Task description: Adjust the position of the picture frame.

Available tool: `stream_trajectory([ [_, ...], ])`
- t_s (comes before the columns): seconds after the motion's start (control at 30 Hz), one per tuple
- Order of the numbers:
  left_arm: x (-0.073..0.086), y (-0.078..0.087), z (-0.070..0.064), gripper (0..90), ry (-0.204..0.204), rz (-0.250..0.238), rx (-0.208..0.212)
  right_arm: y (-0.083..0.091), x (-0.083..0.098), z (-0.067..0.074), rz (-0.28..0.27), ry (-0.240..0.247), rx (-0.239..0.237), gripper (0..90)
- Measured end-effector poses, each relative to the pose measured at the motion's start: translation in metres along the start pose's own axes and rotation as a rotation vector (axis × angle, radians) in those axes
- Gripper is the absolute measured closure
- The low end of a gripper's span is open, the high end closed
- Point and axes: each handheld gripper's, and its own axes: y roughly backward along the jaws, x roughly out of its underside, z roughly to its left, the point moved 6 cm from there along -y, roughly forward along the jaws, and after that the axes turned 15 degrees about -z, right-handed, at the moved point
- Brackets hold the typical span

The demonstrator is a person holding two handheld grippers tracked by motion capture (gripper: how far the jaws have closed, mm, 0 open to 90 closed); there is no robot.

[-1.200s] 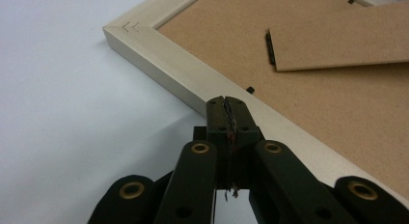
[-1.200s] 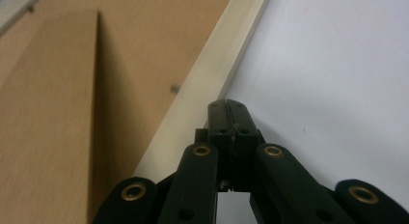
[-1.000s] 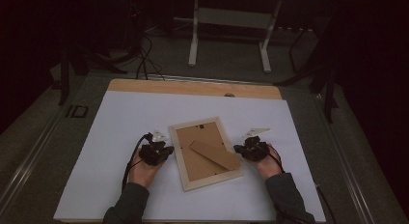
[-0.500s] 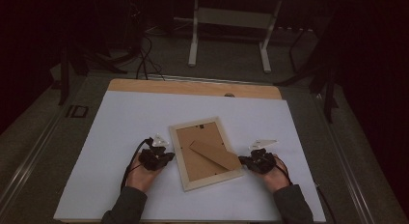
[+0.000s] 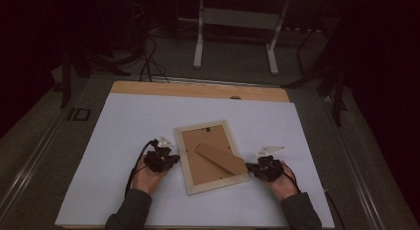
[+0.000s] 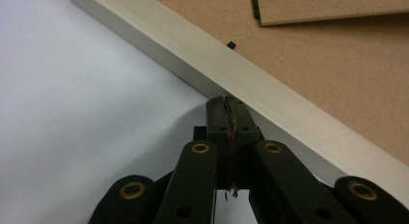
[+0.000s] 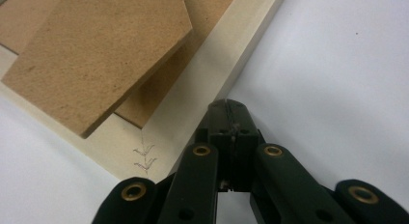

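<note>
left hand-held gripper (image 6: 225,104) closed, empty – tips against picture frame (image 5: 210,155), right hand-held gripper (image 7: 226,108) likewise closed, empty

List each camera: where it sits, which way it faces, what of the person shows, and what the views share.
High view: above the person's side, facing forward and down on the white table; both forearms, left gripper, right gripper.
Left gripper view: on the left gripper, shut fingers at the picture frame edge.
Right gripper view: on the right gripper, shut fingers at the frame's corner, by its stand.
Shared: the face-down picture frame.
</note>
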Motion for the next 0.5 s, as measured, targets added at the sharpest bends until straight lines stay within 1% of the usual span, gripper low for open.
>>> stream_trajectory([
  [0.17,-0.006,-0.008,0.007,90.0,0.014,-0.002,-0.008,-0.001,0.0,0.003,-0.003,0.005,-0.003,90.0],
  [0.23,-0.009,-0.011,0.009,90.0,0.002,0.0,-0.016,-0.001,0.0,0.004,-0.005,0.005,-0.004,90.0],
  [0.37,-0.013,-0.016,0.015,90.0,0.006,0.002,-0.021,-0.002,0.0,0.007,-0.004,0.018,-0.009,90.0],
  [0.5,-0.017,-0.021,0.021,90.0,0.023,-0.01,-0.025,-0.002,0.0,0.013,0.0,0.025,-0.021,90.0],
])
